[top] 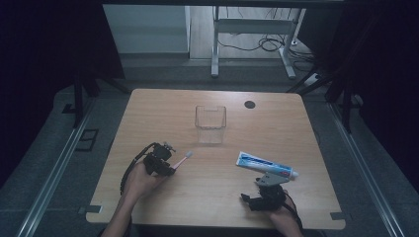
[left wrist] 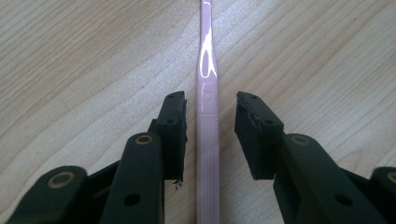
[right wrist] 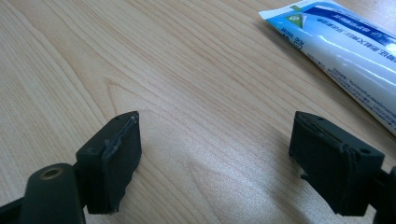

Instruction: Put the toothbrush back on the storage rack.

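Where the pale wooden tabletop carried its few articles, they stood as follows.

Item, a clear plastic cup: upright, square-sided, a little behind the middle of the tabletop, apart from everything else.

Item, a pink toothbrush: lay flat at the near left, its bristled head pointing toward the cup. In the left gripper view its glossy handle ran straight up between the two black jaws.

Item, the left tool: held in the person's left hand at the near left. Its jaws stood parted on either side of the toothbrush handle. One pad lay almost against the handle; whether it touched, I could not tell. The other stood clearly off it. It was not pinching.

Item, a toothpaste tube: blue and white, lay flat at the near right, slanting, its cap end toward the right edge. In the right gripper view its flat crimped end showed in the upper right corner.

Item, the right tool: held in the person's right hand just nearer than the tube, a grey plate on top. Its jaws were spread wide over bare wood, holding nothing.

Item, a small dark round cap: set into the tabletop near the far right.
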`<action>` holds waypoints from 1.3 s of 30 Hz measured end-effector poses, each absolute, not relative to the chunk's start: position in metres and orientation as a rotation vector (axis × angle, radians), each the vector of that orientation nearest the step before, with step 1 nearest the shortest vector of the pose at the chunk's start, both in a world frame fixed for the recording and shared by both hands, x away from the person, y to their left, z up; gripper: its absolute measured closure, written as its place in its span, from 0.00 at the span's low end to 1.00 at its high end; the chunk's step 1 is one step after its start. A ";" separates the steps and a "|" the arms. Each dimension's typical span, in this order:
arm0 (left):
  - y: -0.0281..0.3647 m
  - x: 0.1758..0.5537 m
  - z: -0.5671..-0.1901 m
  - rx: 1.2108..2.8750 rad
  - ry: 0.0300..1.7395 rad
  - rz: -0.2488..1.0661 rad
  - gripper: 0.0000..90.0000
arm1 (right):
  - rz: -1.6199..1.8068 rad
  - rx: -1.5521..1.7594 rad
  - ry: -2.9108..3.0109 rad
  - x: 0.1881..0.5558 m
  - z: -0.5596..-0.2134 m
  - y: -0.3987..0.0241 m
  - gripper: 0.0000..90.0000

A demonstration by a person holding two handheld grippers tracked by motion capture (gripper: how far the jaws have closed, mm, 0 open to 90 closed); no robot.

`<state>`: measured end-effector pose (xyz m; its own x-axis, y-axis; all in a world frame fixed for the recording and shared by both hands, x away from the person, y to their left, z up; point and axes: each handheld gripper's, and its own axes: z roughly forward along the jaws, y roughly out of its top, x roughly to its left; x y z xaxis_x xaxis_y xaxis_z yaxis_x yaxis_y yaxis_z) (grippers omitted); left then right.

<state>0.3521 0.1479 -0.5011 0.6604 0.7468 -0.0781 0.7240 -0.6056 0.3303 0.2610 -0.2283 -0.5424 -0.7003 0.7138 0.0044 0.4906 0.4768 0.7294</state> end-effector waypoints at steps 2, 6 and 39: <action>0.144 0.356 -0.501 2.574 1.178 0.073 0.72 | 1.053 1.022 2.427 0.261 -0.542 -0.228 0.19; 0.137 0.363 -0.501 2.629 1.187 0.050 0.74 | 1.053 1.020 2.428 0.261 -0.542 -0.228 0.19; 0.133 0.376 -0.488 2.646 1.198 -0.011 0.88 | 1.052 1.017 2.428 0.261 -0.542 -0.228 0.19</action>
<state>0.3757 0.1333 -0.4880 0.6646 0.7400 -0.1034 0.7418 -0.6367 0.2106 0.2612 -0.2285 -0.5424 -0.7019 0.7123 0.0012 0.4878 0.4795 0.7294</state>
